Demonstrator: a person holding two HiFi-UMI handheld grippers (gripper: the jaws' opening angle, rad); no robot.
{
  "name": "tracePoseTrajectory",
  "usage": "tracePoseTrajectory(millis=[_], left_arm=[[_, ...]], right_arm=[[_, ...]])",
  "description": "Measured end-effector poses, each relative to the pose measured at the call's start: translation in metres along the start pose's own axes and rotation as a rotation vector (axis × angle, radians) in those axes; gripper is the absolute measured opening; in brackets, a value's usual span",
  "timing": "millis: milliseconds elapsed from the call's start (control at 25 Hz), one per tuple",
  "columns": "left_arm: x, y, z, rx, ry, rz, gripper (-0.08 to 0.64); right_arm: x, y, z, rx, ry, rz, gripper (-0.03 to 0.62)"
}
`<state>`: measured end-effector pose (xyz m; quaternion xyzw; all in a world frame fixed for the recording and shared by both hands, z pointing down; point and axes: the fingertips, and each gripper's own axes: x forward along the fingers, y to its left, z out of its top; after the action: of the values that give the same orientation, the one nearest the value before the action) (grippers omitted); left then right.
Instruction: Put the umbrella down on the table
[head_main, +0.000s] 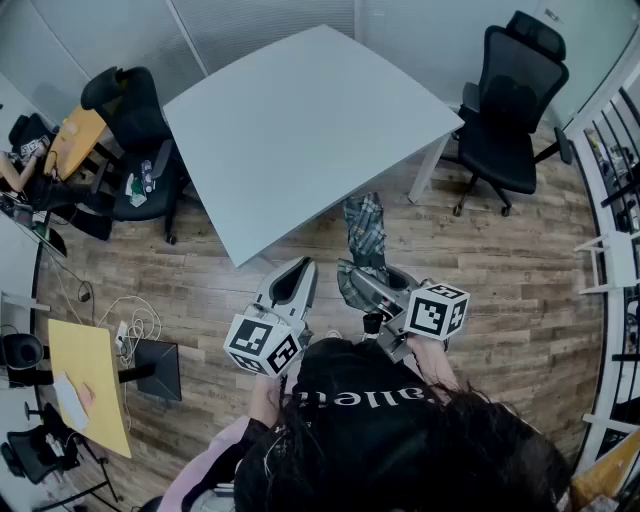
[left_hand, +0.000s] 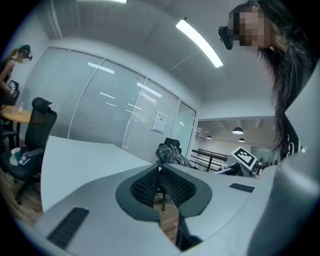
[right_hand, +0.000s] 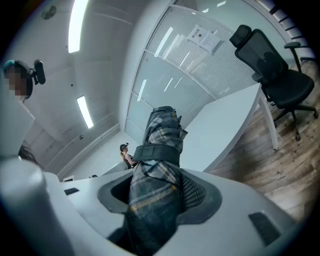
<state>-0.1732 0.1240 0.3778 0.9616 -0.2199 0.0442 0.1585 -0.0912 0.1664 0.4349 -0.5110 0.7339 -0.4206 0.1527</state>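
A folded plaid umbrella (head_main: 365, 240) (right_hand: 156, 185), dark grey with pale and yellow stripes and a black strap, sticks forward out of my right gripper (head_main: 358, 283) (right_hand: 159, 200), whose jaws are shut on its body. It hangs in the air over the wooden floor, just short of the near edge of the large pale table (head_main: 300, 120) (right_hand: 225, 125). My left gripper (head_main: 290, 283) (left_hand: 161, 186) is beside it on the left, its pads together with nothing between them. In the left gripper view the umbrella (left_hand: 167, 155) shows ahead to the right.
A black office chair (head_main: 510, 100) stands at the table's right, another (head_main: 135, 140) at its left with bottles on the seat. A yellow table (head_main: 90, 385) and cables lie at the lower left. A railing (head_main: 615, 200) runs along the right. A person (right_hand: 126, 152) sits far off.
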Motion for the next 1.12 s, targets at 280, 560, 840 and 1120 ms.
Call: tracePoseTrajectory(millis=[280,560,840,1120], left_arm=[[0.000,-0.002,-0.004,-0.020,0.000,-0.007,0.026],[0.001,-0.008,-0.011,-0.019,0.011,-0.009,0.026],[0.005,-0.005,-0.013,-0.005,0.016,-0.014,0.026],[0.048,-0.047,-0.018,0.015,0.022,-0.027,0.026]], right_arm=[[0.001,0.000,0.000,0.000,0.003,-0.004,0.225],[-0.005,-0.010,-0.003,0.036,-0.012,-0.023,0.227],[-0.009,-0.019,-0.002,0.056,-0.040,-0.034,0.227],[-0.051,-0.054,0.021,0.061,-0.047,-0.036,0.227]])
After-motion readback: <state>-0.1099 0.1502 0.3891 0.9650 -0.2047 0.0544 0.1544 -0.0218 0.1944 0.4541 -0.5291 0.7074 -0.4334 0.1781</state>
